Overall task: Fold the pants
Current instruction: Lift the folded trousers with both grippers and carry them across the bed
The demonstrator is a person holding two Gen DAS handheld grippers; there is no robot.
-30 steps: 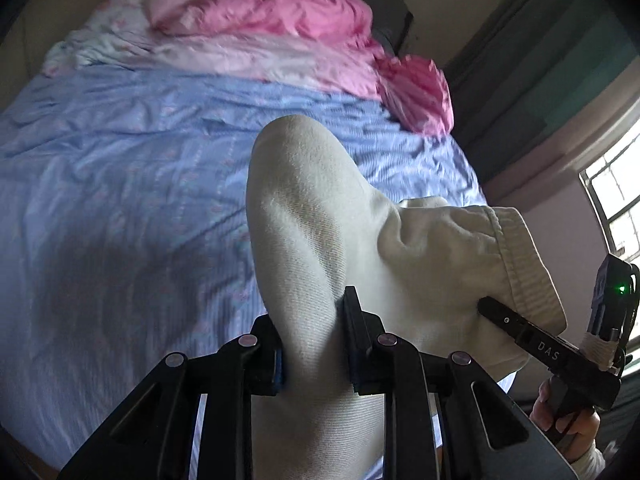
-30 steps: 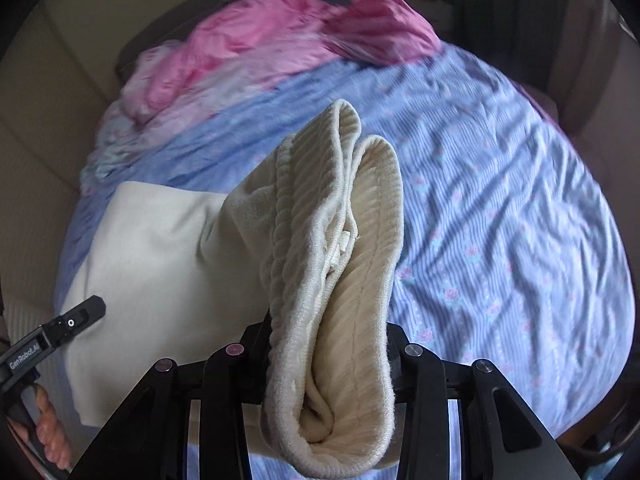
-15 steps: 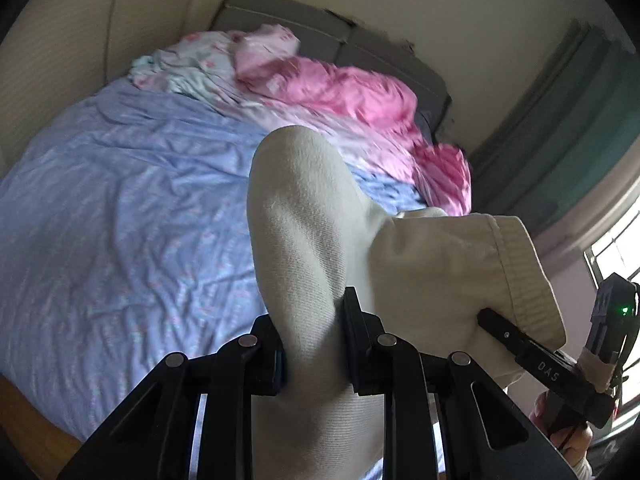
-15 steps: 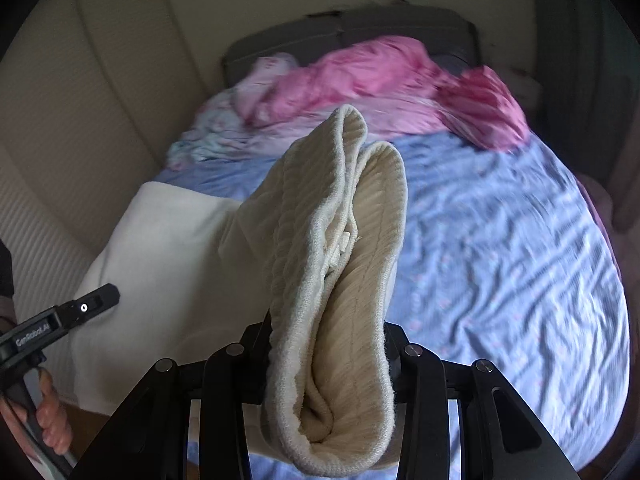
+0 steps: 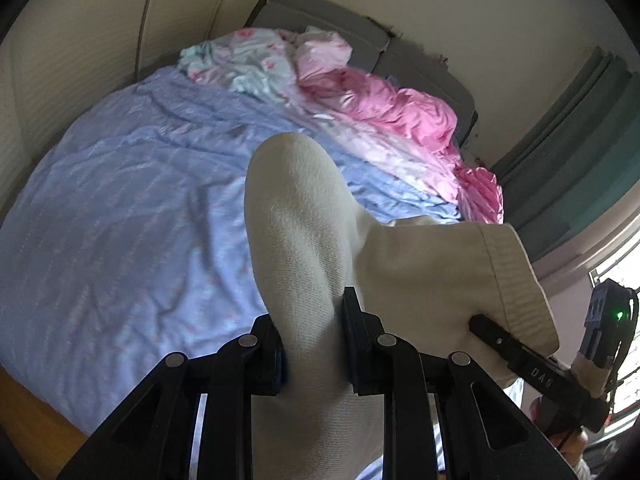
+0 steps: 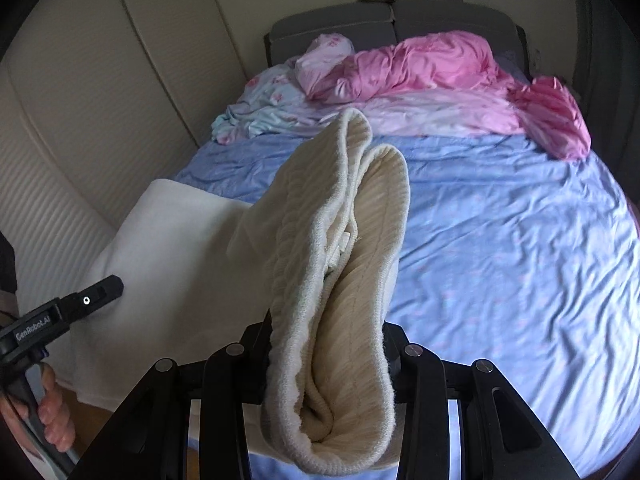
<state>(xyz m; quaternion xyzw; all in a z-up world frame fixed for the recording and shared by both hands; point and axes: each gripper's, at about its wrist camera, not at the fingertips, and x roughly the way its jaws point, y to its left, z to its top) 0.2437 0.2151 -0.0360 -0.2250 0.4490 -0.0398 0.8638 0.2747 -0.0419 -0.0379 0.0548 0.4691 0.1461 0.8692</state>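
Cream pants (image 5: 304,240) hang stretched between my two grippers above the blue bed sheet (image 5: 120,220). My left gripper (image 5: 314,344) is shut on a bunched fold of the smooth fabric. My right gripper (image 6: 332,344) is shut on the ribbed waistband (image 6: 344,216), which bulges up between the jaws. The right gripper also shows at the right of the left wrist view (image 5: 532,372), at the waistband edge. The left gripper also shows at the left of the right wrist view (image 6: 68,308), with the pants panel (image 6: 180,248) spread between.
Crumpled pink bedding (image 6: 440,68) and a pale floral sheet (image 6: 260,108) lie at the head of the bed by a grey headboard (image 6: 380,20). A cream wall (image 6: 80,100) runs along the left. Curtains (image 5: 580,140) and a window (image 5: 616,264) are on the right.
Both grippers have lifted and tilted upward with the pants. The headboard and wall now show, and the bed sits lower in both views. The grips are unchanged.
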